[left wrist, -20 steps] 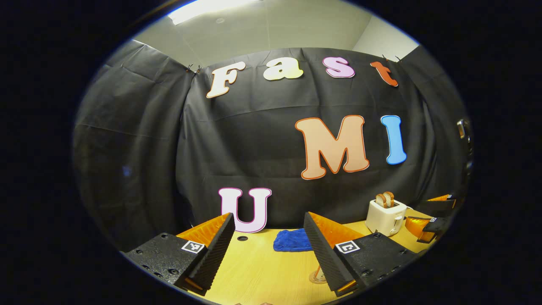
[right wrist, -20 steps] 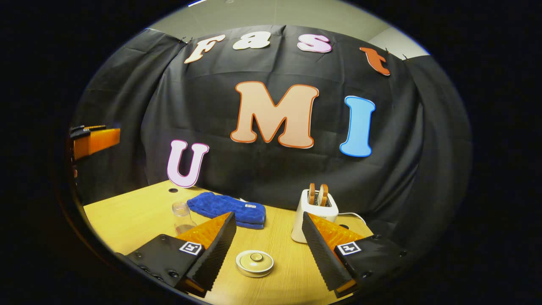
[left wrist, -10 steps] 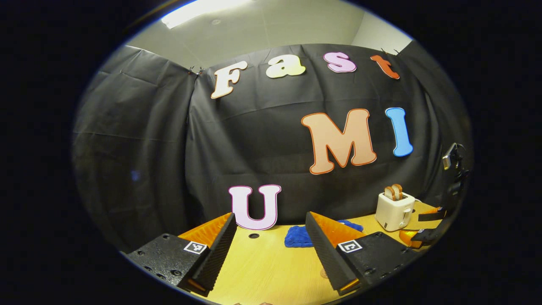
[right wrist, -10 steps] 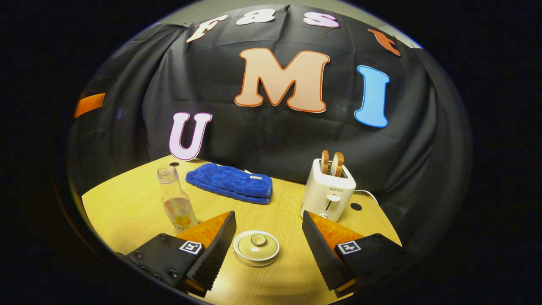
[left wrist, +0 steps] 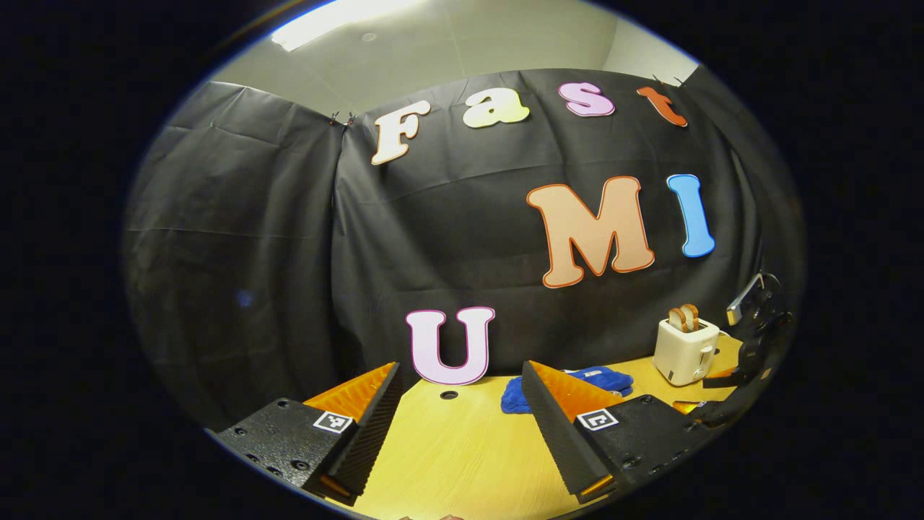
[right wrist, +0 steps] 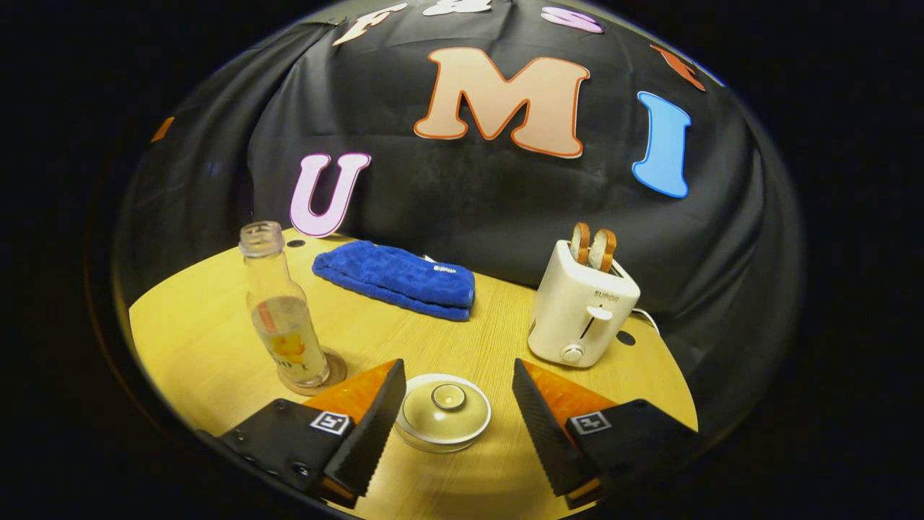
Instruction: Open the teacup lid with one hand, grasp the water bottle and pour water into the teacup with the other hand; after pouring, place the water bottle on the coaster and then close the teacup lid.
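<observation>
In the right gripper view the right gripper (right wrist: 451, 415) hangs over the near part of the table (right wrist: 216, 347) with its jaws spread wide and nothing between them but air, and the teacup (right wrist: 442, 426) sits directly ahead and below, almost centred in the gap. Its lid (right wrist: 446, 409) is on, a shallow round dome with a small knob (right wrist: 448, 396) at the middle, and that knob is what the coming grasp turns on: it lies just forward of the fingertips, on the gripper's own midline, so a short drop straight down should bring both fingers to either side of it. The lid has no long axis, so the approach angle matters little; centring matters more. The water bottle (right wrist: 281, 318) stands upright and uncapped on the coaster (right wrist: 317, 375), just to the left of the teacup as this view has it, beside the left-hand finger. A folded blue cloth (right wrist: 397, 282) and a white toaster (right wrist: 581, 310) with bread in its slots stand farther back. In the left gripper view the left gripper (left wrist: 462, 426) is likewise open and empty, held over bare table well off to the side. By this I judge the right gripper far nearer the lid, leaving the bottle to the left.
</observation>
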A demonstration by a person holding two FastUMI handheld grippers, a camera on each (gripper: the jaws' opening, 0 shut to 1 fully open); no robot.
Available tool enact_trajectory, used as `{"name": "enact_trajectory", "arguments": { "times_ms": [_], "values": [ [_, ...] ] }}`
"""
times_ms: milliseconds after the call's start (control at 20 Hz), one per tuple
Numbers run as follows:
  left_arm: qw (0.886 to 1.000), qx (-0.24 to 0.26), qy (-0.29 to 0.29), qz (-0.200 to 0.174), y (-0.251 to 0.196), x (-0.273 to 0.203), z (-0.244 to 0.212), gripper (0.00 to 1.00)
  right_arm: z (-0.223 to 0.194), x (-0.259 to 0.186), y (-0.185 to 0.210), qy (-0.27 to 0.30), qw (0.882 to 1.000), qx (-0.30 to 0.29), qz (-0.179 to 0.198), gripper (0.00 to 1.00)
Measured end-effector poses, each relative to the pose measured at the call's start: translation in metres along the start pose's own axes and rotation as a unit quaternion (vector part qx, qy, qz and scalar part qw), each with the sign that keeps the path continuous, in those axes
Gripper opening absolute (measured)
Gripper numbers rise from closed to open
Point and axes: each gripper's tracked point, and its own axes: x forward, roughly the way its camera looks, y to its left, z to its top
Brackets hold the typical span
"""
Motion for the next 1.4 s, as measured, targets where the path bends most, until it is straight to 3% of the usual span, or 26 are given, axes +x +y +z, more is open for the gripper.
{"name": "enact_trajectory", "arguments": {
  "times_ms": [100,300,450,500,550,600,650,750,800,850,950,1400],
  "values": [
    [1.0,0.001,0.003,0.002,0.001,0.0,-0.003,0.96,-0.01,0.007,0.003,0.01,1.0,-0.001,0.0,0.84],
    [1.0,0.005,0.012,0.001,0.0,0.001,-0.008,0.96,-0.018,0.016,0.007,0.02,1.0,-0.005,0.006,0.79],
    [1.0,0.009,0.012,0.001,0.0,0.002,-0.007,0.96,-0.025,0.02,0.007,0.027,1.0,-0.009,0.003,0.67],
    [1.0,0.011,0.011,0.001,0.0,0.002,-0.006,0.96,-0.029,0.022,0.009,0.033,0.999,-0.01,0.005,0.53],
    [1.0,0.012,0.011,0.001,0.001,0.002,-0.006,0.96,-0.031,0.02,0.009,0.036,0.999,-0.014,0.006,0.67],
    [1.0,0.013,0.012,0.0,0.0,0.002,-0.006,0.96,-0.032,0.023,0.011,0.034,0.999,-0.018,0.006,0.67],
    [1.0,0.014,0.013,0.0,0.0,0.002,-0.007,0.96,-0.029,0.022,0.01,0.031,0.999,-0.025,0.001,0.51],
    [1.0,0.014,0.014,-0.001,0.0,0.002,-0.007,0.96,-0.031,0.022,0.012,0.03,0.999,-0.03,0.002,0.41],
    [1.0,0.014,0.014,-0.002,0.0,0.002,-0.007,0.96,-0.029,0.014,0.011,0.028,0.999,-0.033,-0.003,0.4],
    [1.0,0.014,0.014,-0.003,0.0,0.003,-0.008,0.99,-0.031,0.021,0.011,0.031,0.999,-0.033,-0.002,0.33],
    [1.0,0.012,0.012,-0.005,-0.001,0.002,-0.008,0.96,-0.032,0.024,0.011,0.034,0.999,-0.027,-0.002,0.28],
    [0.998,-0.014,0.004,-0.054,-0.026,0.009,-0.025,0.96,-0.01,0.01,0.007,0.019,1.0,0.003,0.002,0.28]
  ]
}}
